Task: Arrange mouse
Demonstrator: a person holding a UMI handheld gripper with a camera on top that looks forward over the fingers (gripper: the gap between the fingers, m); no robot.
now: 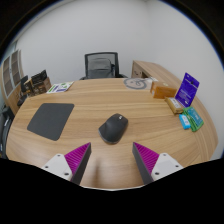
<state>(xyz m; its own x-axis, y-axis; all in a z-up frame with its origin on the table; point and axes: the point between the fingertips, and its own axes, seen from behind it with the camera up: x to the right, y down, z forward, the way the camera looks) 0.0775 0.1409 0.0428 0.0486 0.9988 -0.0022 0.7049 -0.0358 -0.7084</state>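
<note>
on the round wooden surface (150,105), the released claw (113,158) should straddle the dark plastic mouse (114,127) squarely before clenching.

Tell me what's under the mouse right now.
The mouse sits directly on the bare wooden table, right of the mousepad. The open gripper is short of it. Its underside is hidden.

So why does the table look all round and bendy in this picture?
In the gripper view, the wide-angle lens bows the table edge into a curve; the mouse just ahead of the open gripper looks sharp, with a soft shadow beneath it.
</note>
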